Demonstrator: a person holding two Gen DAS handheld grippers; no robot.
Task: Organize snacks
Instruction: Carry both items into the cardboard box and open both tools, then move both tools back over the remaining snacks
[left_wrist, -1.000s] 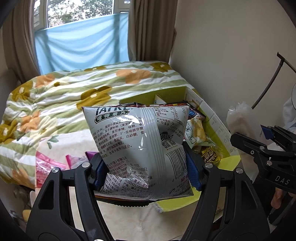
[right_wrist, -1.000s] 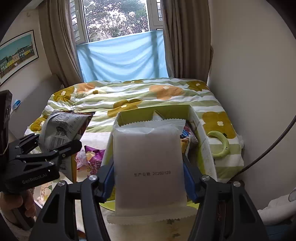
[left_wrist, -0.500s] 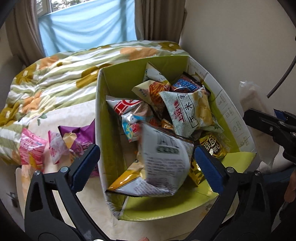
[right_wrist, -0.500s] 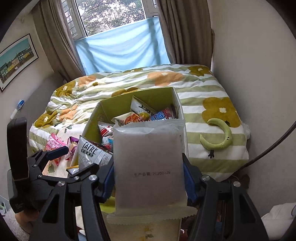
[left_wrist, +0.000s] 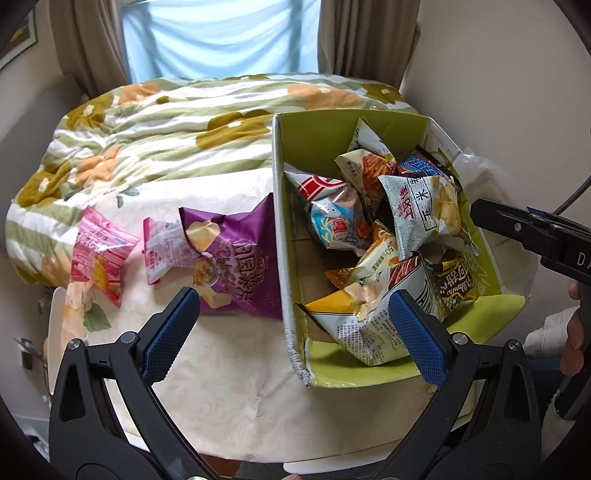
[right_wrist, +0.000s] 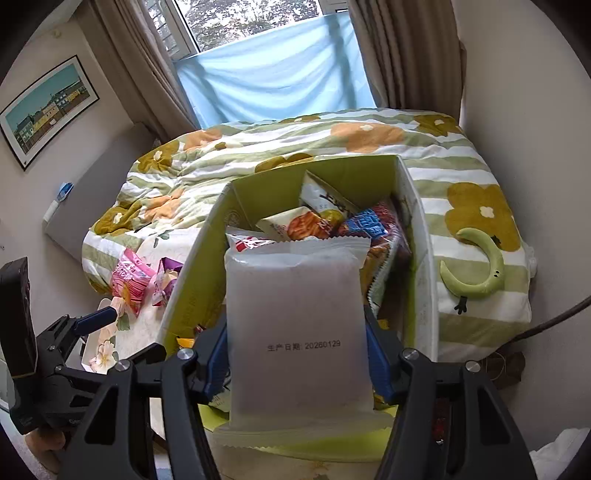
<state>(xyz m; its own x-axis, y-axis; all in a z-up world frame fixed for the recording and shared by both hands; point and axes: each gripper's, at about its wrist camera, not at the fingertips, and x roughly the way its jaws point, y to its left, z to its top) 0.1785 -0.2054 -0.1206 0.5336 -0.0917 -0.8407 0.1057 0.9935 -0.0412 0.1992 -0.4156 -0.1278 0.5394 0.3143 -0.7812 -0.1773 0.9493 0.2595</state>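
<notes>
You are clamping the white packet (right_wrist: 297, 332) in your right gripper (right_wrist: 295, 354) over the green box (right_wrist: 419, 236); your left gripper (left_wrist: 295, 332), fingers apart, is needing the purple chip bag (left_wrist: 236, 258) next.

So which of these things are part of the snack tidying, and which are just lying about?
Part of the job:
- green box with snack bags
- white packet in the right hand-held gripper
- purple bag, pink packets on the table
- left hand-held gripper, open

Lying about:
- floral quilt
- green moon toy
- framed picture

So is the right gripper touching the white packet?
Touching. The right wrist view shows the right gripper's blue pads pressed against both sides of the white packet.
</notes>
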